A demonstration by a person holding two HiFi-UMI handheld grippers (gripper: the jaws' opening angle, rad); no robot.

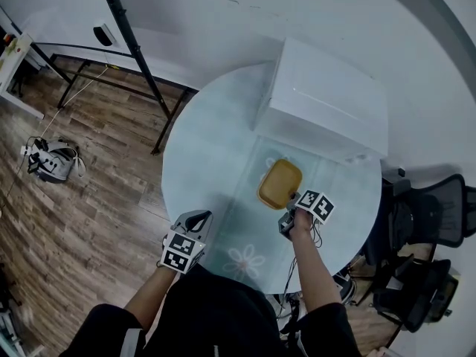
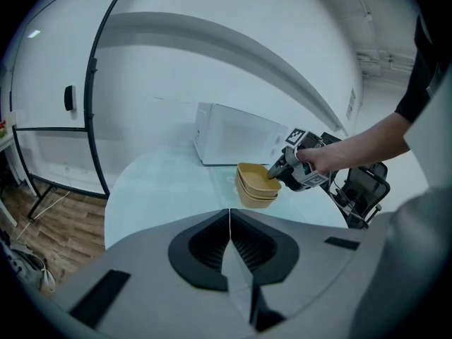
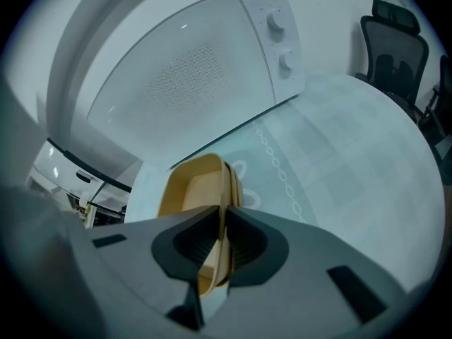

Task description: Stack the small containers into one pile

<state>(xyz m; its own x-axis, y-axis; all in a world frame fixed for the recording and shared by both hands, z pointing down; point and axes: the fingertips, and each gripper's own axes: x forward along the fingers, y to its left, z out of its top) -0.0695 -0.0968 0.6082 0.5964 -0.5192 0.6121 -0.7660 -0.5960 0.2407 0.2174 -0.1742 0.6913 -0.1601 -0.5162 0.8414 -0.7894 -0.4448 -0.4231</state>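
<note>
Yellow containers [image 1: 280, 183] sit nested in one pile on the round glass table [image 1: 208, 169], near its middle right. In the left gripper view the pile [image 2: 257, 185] shows two stacked rims. My right gripper [image 1: 290, 213] is shut on the near rim of the top container [image 3: 191, 189], the wall pinched between its jaws. My left gripper [image 1: 195, 225] rests at the table's near left edge, far from the pile, jaws shut with nothing between them [image 2: 229, 242].
A white microwave [image 1: 323, 99] stands at the back of the table behind the pile. A black stand [image 1: 134, 47] rises off the table's left. Black office chairs [image 1: 428, 218] are at the right. Wooden floor lies left.
</note>
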